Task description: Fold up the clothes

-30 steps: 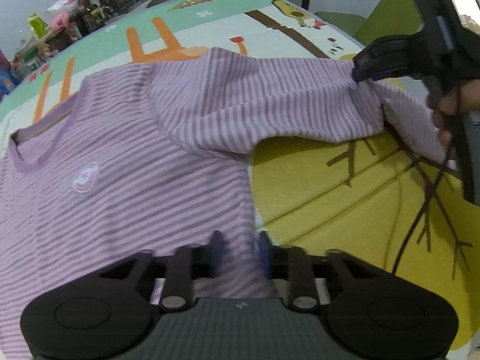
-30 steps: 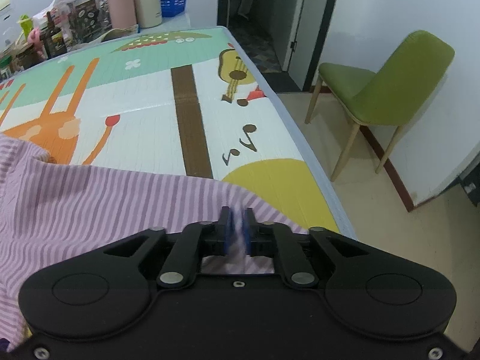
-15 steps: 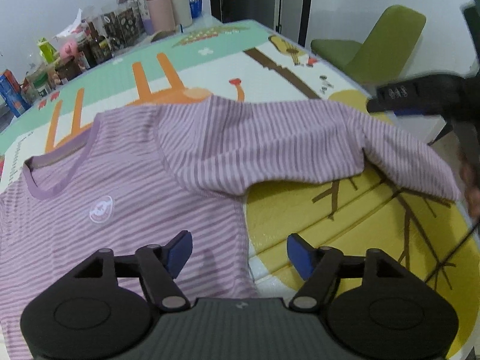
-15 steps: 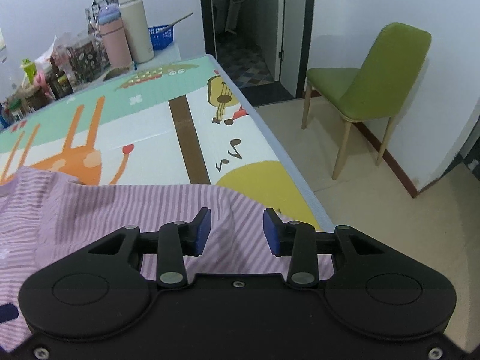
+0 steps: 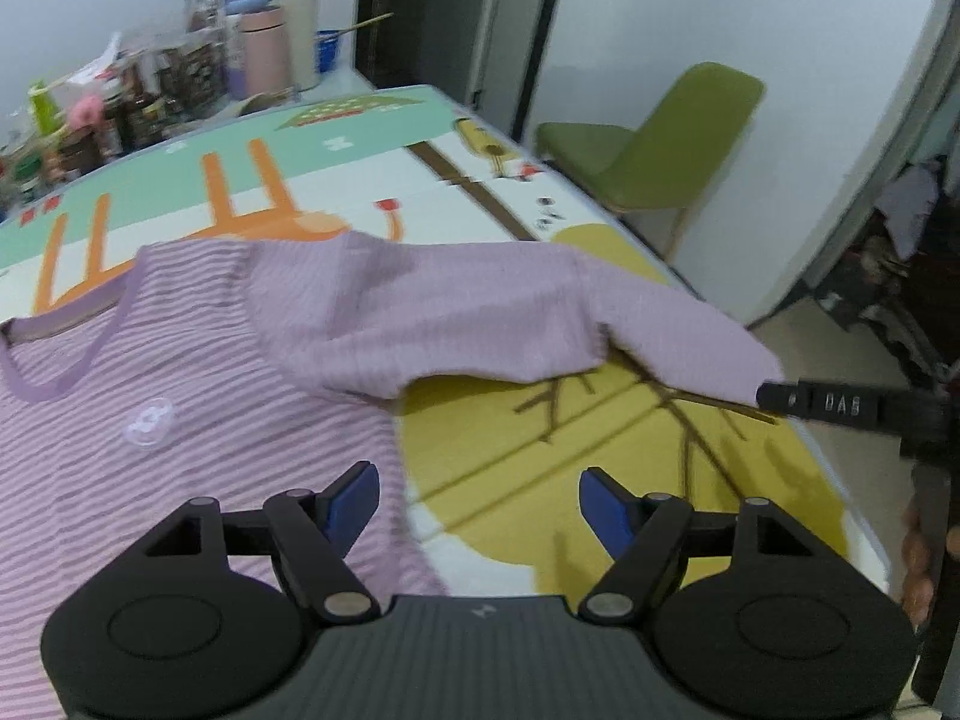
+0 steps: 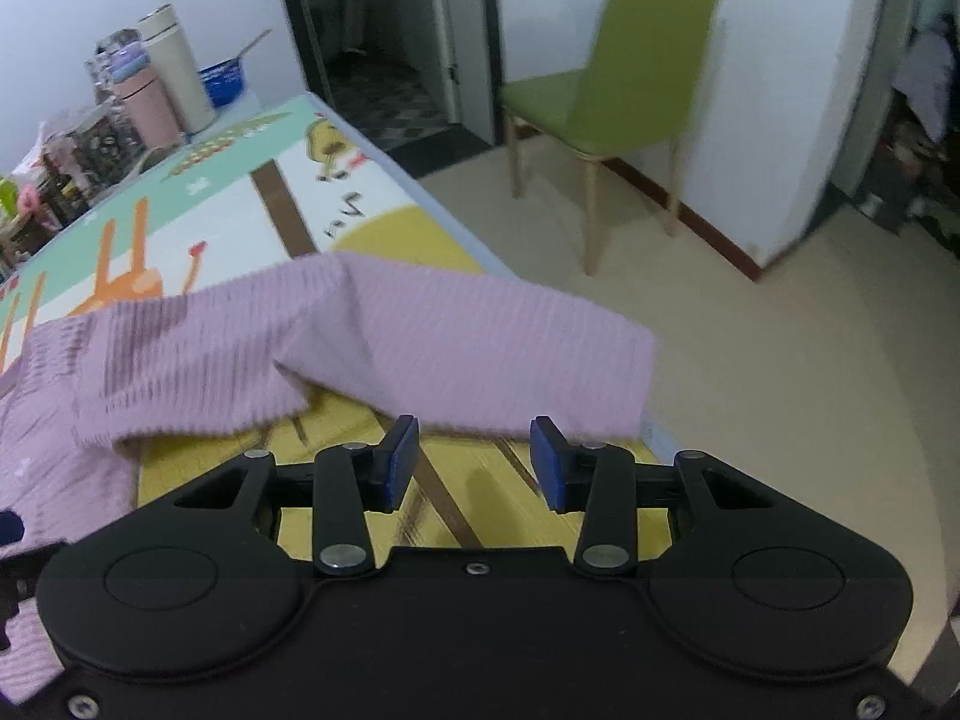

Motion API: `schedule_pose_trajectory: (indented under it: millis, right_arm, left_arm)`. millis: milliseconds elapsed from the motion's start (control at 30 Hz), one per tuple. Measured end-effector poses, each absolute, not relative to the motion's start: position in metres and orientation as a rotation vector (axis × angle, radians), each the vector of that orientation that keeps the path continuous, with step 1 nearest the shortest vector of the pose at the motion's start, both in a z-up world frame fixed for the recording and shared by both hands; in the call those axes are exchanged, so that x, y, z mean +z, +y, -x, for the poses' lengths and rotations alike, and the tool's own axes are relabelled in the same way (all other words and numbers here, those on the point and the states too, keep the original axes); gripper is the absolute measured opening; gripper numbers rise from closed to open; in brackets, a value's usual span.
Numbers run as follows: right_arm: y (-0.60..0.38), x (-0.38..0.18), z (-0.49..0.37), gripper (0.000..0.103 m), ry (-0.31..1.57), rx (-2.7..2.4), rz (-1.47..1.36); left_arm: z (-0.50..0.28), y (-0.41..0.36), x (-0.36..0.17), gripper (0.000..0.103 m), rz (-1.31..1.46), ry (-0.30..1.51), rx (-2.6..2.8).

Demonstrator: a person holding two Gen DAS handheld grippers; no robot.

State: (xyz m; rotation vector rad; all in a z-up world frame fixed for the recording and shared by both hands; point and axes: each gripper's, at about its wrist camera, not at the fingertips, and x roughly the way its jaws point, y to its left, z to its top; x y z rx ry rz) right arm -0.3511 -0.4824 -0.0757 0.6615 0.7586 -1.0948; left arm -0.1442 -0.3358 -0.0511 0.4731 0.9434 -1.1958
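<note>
Striped purple shirt (image 5: 198, 396) lying across centre frame on the counter (image 5: 600, 468), sleeve (image 6: 480, 360) folding inward, left claw (image 5: 480, 504) having just been opening, released with nothing between, right claw (image 6: 474, 462) likewise released, hovering lower centre.

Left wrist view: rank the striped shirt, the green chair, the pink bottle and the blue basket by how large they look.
Largest to smallest as they appear:
1. striped shirt
2. green chair
3. pink bottle
4. blue basket
The shirt lies nearest the camera, which exaggerates its lead over the chair.

We saw shirt (image 5: 198, 420): lilac with purple stripes, solid purple collar | mat (image 5: 600, 456): mustard yellow, mint green, white, orange giraffe, brown branches | chair (image 6: 606, 90): olive green | left hand-held gripper (image 5: 480, 507): black, blue pads (image 5: 351, 501)
</note>
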Motion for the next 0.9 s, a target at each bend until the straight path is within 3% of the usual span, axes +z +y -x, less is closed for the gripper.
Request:
schedule_pose_trajectory:
  millis: [467, 900]
  right_arm:
    - [-0.465, -0.062, 0.429, 0.044, 0.665, -1.182, -0.752]
    - [-0.584, -0.124, 0.465, 0.044, 0.745, -0.937, -0.842]
  left_arm:
    - [0.191, -0.355, -0.047, 0.077, -0.521, 0.903, -1.271]
    - [0.222, -0.436, -0.099, 0.078, -0.462, 0.977, -1.043]
